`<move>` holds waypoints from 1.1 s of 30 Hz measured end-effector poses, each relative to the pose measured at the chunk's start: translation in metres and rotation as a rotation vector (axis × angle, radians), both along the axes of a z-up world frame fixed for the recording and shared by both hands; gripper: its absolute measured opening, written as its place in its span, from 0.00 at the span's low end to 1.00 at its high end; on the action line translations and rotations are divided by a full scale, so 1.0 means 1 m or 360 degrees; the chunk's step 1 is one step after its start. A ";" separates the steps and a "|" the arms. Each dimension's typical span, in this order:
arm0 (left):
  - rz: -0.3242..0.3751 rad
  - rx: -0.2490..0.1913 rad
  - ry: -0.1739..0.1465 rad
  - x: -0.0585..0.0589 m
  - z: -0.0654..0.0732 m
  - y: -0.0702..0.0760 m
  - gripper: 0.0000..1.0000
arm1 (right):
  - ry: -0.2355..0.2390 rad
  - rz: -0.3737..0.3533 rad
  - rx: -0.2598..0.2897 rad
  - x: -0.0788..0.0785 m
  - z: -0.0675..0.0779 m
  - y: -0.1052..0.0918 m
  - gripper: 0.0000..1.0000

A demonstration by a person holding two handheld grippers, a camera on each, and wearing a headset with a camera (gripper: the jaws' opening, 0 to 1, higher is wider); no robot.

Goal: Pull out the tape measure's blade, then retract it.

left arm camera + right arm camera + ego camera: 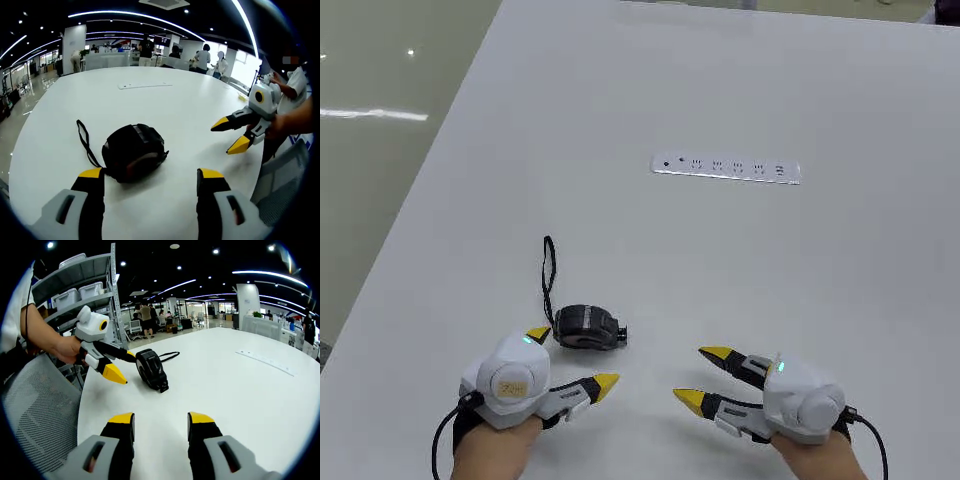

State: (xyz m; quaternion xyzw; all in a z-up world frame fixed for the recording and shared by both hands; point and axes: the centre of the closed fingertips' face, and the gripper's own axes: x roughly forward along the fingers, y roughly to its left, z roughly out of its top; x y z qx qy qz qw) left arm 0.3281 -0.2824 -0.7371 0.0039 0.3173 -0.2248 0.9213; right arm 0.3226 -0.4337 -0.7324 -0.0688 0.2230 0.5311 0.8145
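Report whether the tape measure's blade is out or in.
In. Only the end hook shows at the mouth of the tape measure; no blade lies across the table.

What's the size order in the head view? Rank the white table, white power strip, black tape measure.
1. White table.
2. Long white power strip, though farther off.
3. Compact black tape measure.

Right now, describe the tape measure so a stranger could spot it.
On the white table, look near the front edge, well short of the white power strip. The tape measure lies just ahead of the left gripper: a small rounded black case trailing a thin black loop strap, the only black item lying there.
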 end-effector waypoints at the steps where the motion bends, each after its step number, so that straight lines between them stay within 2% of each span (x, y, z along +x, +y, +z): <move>1: -0.0018 -0.0012 -0.0024 -0.001 0.003 0.000 0.74 | 0.0006 -0.0008 -0.0004 -0.001 0.000 -0.003 0.42; 8: -0.0062 -0.0074 -0.0047 -0.011 0.010 0.003 0.74 | 0.0003 -0.0072 -0.0017 -0.007 0.004 -0.019 0.45; 13: -0.0094 -0.0067 -0.0059 -0.020 0.013 0.008 0.75 | -0.0008 -0.0128 -0.0015 -0.010 0.009 -0.030 0.46; 18: -0.0086 -0.0103 -0.0064 -0.027 0.017 0.016 0.75 | -0.0025 -0.0161 -0.0017 -0.012 0.016 -0.037 0.48; 22: -0.0086 -0.0105 -0.0070 -0.034 0.020 0.021 0.75 | -0.0026 -0.0188 -0.0009 -0.015 0.022 -0.041 0.49; 26: -0.0105 -0.0092 -0.0101 -0.042 0.026 0.025 0.75 | -0.0044 -0.0195 -0.0010 -0.017 0.027 -0.042 0.49; 33: -0.0064 -0.0112 -0.0109 -0.049 0.031 0.039 0.76 | -0.0056 -0.0205 -0.0020 -0.023 0.033 -0.047 0.51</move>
